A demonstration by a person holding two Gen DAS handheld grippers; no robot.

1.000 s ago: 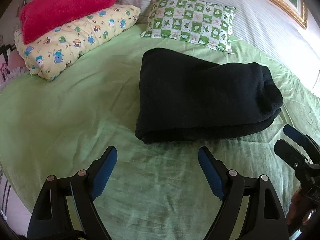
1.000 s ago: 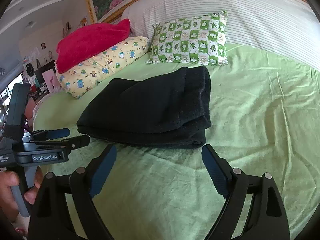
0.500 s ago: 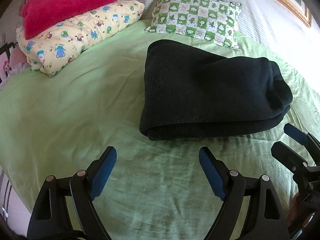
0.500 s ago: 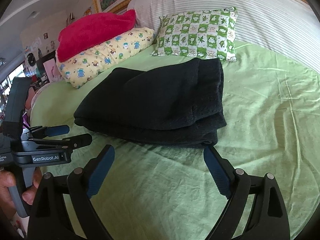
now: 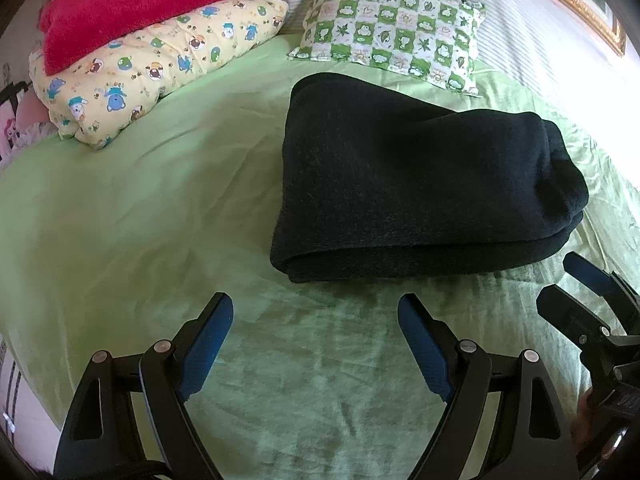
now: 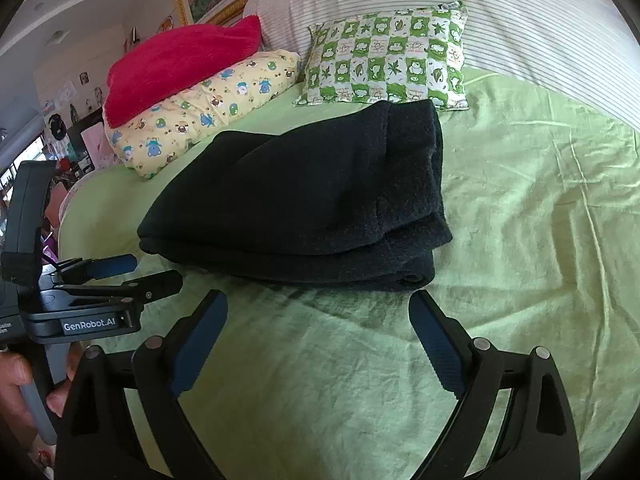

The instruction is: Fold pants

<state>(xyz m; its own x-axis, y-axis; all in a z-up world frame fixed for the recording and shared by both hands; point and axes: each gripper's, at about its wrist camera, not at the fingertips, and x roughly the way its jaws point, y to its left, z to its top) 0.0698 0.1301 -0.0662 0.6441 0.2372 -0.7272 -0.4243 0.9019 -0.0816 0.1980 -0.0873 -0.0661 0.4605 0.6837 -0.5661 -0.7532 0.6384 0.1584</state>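
Black pants (image 5: 420, 184) lie folded into a thick rectangle on the green bed sheet (image 5: 140, 208); the same black pants (image 6: 304, 204) fill the middle of the right wrist view. My left gripper (image 5: 316, 308) hovers open just short of the near folded edge, nothing between its blue pads. My right gripper (image 6: 316, 304) is open too, close to the pants' near edge, its right fingertip almost at the fold's corner. Each gripper shows in the other's view: the right gripper (image 5: 560, 280) at the far right, the left gripper (image 6: 156, 270) at the left, held by a hand (image 6: 16, 376).
A yellow cartoon-print pillow (image 5: 152, 68) with a red towel (image 5: 132, 4) on it lies at the back left. A green-and-white checked pillow (image 5: 392, 36) leans against the striped headboard (image 6: 480, 12). Bare green sheet (image 6: 540, 240) spreads right of the pants.
Both grippers have moved closer to the pants, which look larger now; the pants themselves have not moved. Both stayed open.
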